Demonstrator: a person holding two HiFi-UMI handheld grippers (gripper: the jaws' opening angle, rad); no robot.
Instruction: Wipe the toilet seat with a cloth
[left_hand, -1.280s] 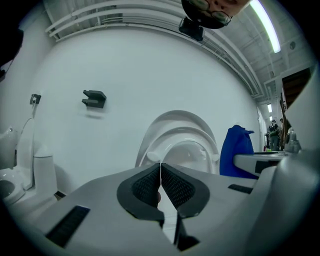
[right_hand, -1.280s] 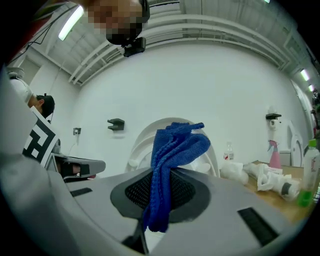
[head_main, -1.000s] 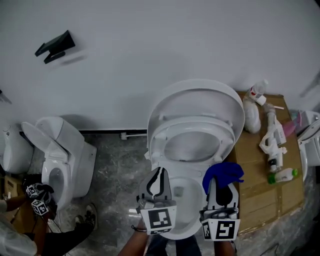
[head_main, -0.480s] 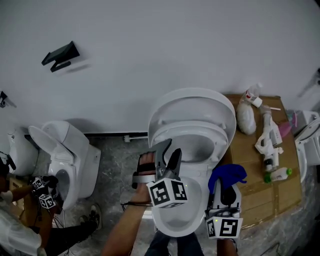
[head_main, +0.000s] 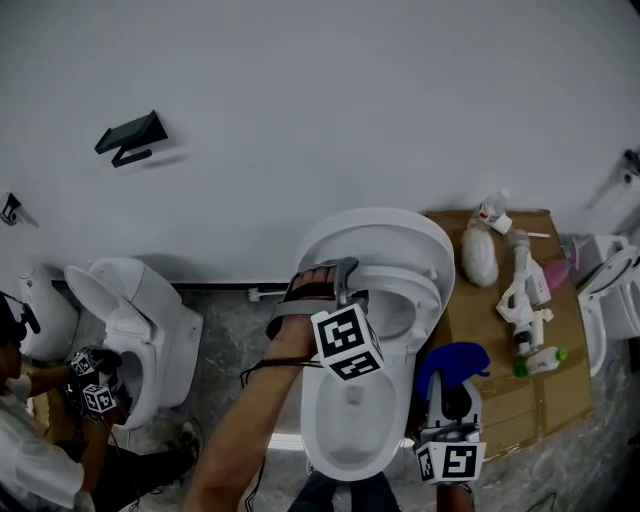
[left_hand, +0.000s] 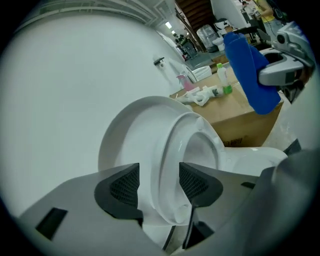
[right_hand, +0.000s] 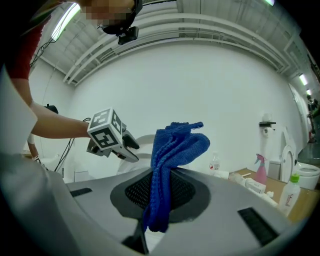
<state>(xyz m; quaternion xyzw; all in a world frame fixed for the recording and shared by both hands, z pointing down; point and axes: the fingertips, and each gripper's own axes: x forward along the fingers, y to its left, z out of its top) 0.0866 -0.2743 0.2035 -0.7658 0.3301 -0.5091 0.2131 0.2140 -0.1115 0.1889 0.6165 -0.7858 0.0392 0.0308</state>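
Lower rt of head view: right gripper (head_main: 448, 392) is still clamping the blue cloth (head_main: 452, 358), which isn't touching porcelain yet. Centre: left gripper (head_main: 340, 283) is climbing and rolling, jaws just opening wide, with the upturned toilet seat (head_main: 400, 300) rim between them and unpinched. Wiping prob starting next. Upper rt: bottles (head_main: 530, 300) are lying on the cardboard box (head_main: 480, 320), labels unreadable.

Dim, flat even light, soft shadows, dark fisheye corners, curved edges, mild blur

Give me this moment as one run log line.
left tongs: just opened, raised toilet seat edge between, ungripped | right tongs: shut on blue cloth | cloth: off the seat
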